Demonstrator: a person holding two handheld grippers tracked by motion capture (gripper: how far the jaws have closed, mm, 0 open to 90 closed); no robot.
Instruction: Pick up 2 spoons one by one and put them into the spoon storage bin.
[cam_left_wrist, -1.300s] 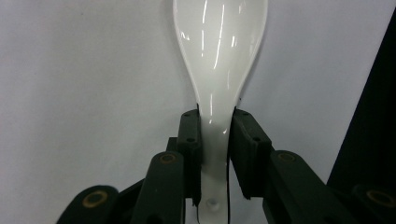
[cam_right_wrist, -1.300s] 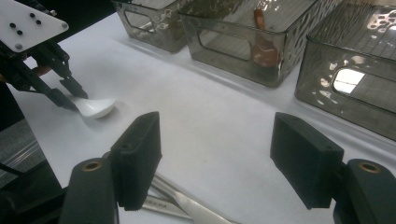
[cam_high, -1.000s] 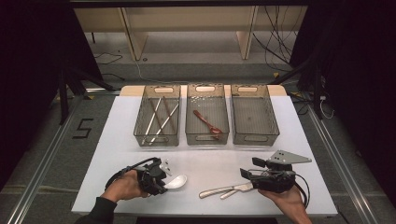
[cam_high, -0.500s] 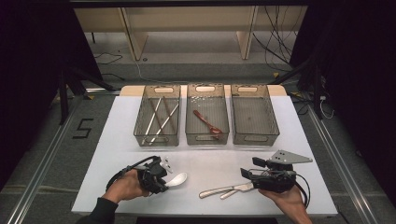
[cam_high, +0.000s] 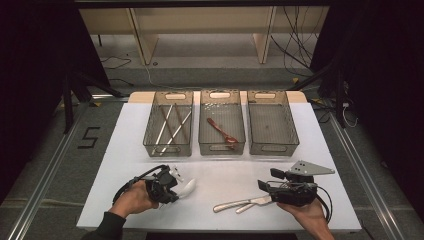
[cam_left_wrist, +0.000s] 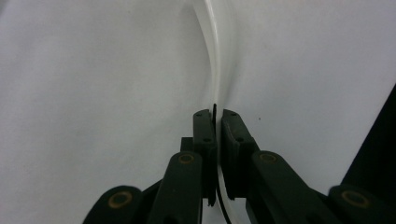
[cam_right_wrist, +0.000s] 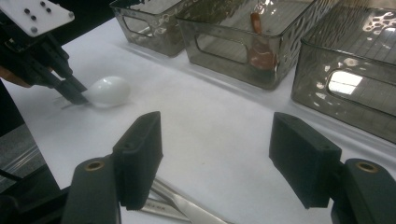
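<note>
A white spoon (cam_high: 188, 186) lies on the white table (cam_high: 220, 170) at the front left, bowl toward the middle. My left gripper (cam_high: 175, 192) is shut on the spoon's thin handle (cam_left_wrist: 217, 60); its jaws have just been closing with the handle between the pads. From the right gripper view, that left gripper (cam_right_wrist: 77, 97) touches the spoon (cam_right_wrist: 108, 90) low on the table. At the front right my right gripper (cam_high: 264, 186) stands open, its jaws wide apart (cam_right_wrist: 219, 158), just over the near ends of two metal cutlery pieces (cam_high: 240, 204) lying flat.
Three grey see-through bins stand in a row at the back. The left bin (cam_high: 167, 150) holds long sticks (cam_high: 172, 127), the middle bin (cam_high: 221, 148) a red-brown spoon (cam_high: 222, 131), and the right bin (cam_high: 274, 148) looks empty. The table's front edge runs close under both hands.
</note>
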